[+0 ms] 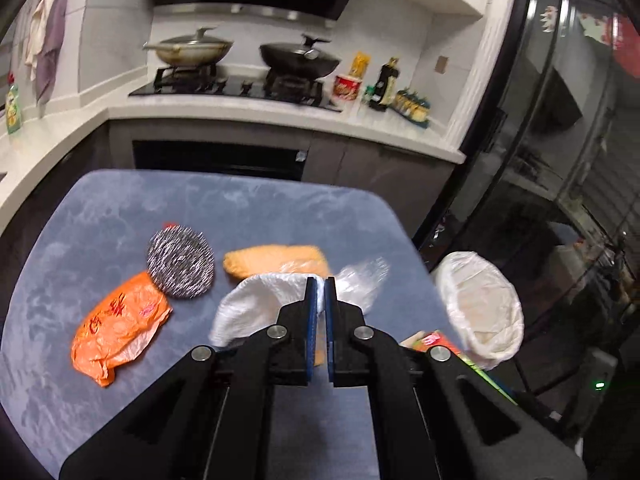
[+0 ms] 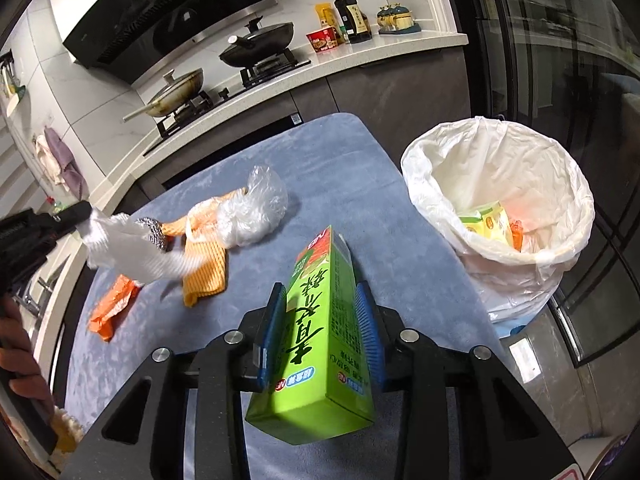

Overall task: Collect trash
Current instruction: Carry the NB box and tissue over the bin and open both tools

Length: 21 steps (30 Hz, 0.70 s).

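Observation:
My left gripper [image 1: 319,288] is shut on a white plastic bag [image 1: 256,304] and holds it above the blue table [image 1: 240,208]; the bag also shows in the right wrist view [image 2: 132,252]. My right gripper [image 2: 320,300] is shut on a green drink carton [image 2: 320,332], held above the table's right side. A bin with a white liner [image 2: 500,184] stands right of the table and holds some packaging. On the table lie an orange bag [image 1: 116,328], a steel scourer [image 1: 180,262], an orange cloth [image 1: 276,260] and a clear plastic bag [image 2: 256,208].
The kitchen counter [image 1: 280,114] with a hob, two pans and bottles runs behind the table. A dark glass door [image 1: 560,160] is at the right. The bin also shows in the left wrist view [image 1: 480,308].

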Available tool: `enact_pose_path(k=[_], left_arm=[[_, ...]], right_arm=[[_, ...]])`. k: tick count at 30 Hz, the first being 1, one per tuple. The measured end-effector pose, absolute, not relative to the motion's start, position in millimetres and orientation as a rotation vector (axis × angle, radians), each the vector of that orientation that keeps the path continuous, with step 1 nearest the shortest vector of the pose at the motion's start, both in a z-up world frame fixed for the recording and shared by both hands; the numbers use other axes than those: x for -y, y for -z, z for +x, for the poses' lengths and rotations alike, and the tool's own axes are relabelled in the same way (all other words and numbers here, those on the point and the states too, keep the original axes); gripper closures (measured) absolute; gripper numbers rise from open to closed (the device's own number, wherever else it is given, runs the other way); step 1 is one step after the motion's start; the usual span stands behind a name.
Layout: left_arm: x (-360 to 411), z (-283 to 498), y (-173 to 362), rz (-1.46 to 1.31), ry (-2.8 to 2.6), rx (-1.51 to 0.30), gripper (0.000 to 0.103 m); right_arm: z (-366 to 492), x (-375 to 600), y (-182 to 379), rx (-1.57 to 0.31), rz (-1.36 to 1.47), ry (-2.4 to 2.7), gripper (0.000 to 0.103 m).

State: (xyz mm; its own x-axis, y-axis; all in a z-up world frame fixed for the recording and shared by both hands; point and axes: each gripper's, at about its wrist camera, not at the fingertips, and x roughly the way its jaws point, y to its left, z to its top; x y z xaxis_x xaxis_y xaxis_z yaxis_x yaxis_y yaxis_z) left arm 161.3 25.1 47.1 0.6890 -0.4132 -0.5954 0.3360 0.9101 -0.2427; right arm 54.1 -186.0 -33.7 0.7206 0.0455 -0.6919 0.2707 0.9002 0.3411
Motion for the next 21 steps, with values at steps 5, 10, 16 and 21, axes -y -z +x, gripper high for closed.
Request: enact_pose_path(k=[5, 10, 16, 21], left_arm=[[-6, 151, -69, -0.097, 0.476, -0.660, 0.100], [11, 142, -78, -0.079, 0.521, -0.647, 0.100], [24, 136, -73, -0.065, 0.550, -0.664, 0.100], [30, 134, -68, -0.052, 0.561, -0.678, 0.100]], right_arm=[[53, 188, 40, -0.783, 0.449, 0.127, 0.072], [53, 187, 59, -0.849, 0.464, 0.101, 0.071], [51, 178, 65, -0.853, 0.408, 0.125, 0.048], [56, 179, 83, -0.909, 0.416, 0.138, 0.053]])
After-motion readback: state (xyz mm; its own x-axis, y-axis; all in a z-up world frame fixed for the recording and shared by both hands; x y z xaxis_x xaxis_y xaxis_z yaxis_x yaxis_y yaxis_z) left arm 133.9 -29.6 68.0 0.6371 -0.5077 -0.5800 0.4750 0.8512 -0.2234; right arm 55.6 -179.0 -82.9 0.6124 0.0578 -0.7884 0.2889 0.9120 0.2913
